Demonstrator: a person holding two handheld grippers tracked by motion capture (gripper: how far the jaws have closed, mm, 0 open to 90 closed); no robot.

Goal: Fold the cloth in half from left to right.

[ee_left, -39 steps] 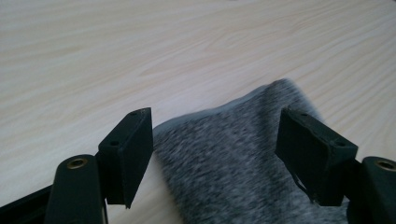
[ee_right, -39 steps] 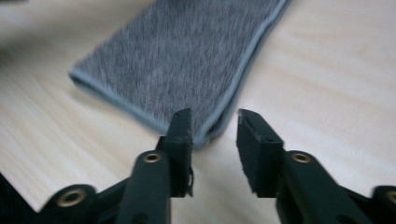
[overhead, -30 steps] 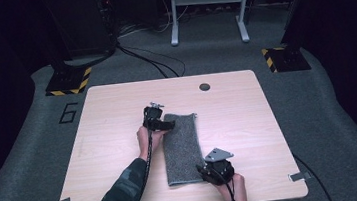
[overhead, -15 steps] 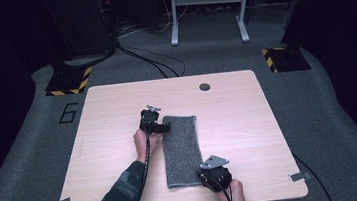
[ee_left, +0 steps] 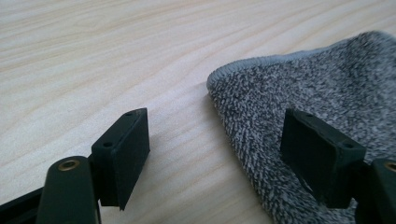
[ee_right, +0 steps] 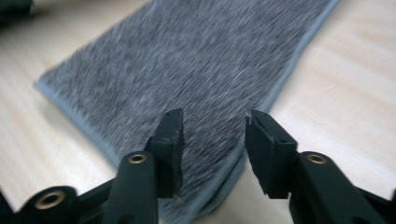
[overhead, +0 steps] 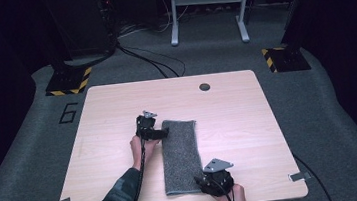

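Note:
A grey towel [overhead: 181, 155] folded into a long strip lies on the wooden table [overhead: 249, 118]. My left gripper [overhead: 162, 132] rests low at the towel's far left corner, open. In the left gripper view [ee_left: 215, 135] one pad hangs over bare wood and the other over the towel [ee_left: 303, 93], neither pressing. My right gripper [overhead: 202, 182] sits at the near right corner. Its jaws have just been opening, and in the right gripper view [ee_right: 214, 135] they stand apart over the folded towel edge [ee_right: 187, 70] without pinching it.
A dark round hole [overhead: 204, 86] marks the table's far side. Beyond the table, two yellow-and-black striped blocks [overhead: 69, 82] [overhead: 282, 57], cables and a grey stand's legs [overhead: 207, 7] are on the dark floor. The table's near edge runs just behind the right hand.
My left gripper has drawn back a little toward the person, from over the towel's far left corner to just beside it. The right hand has stayed at the near right corner.

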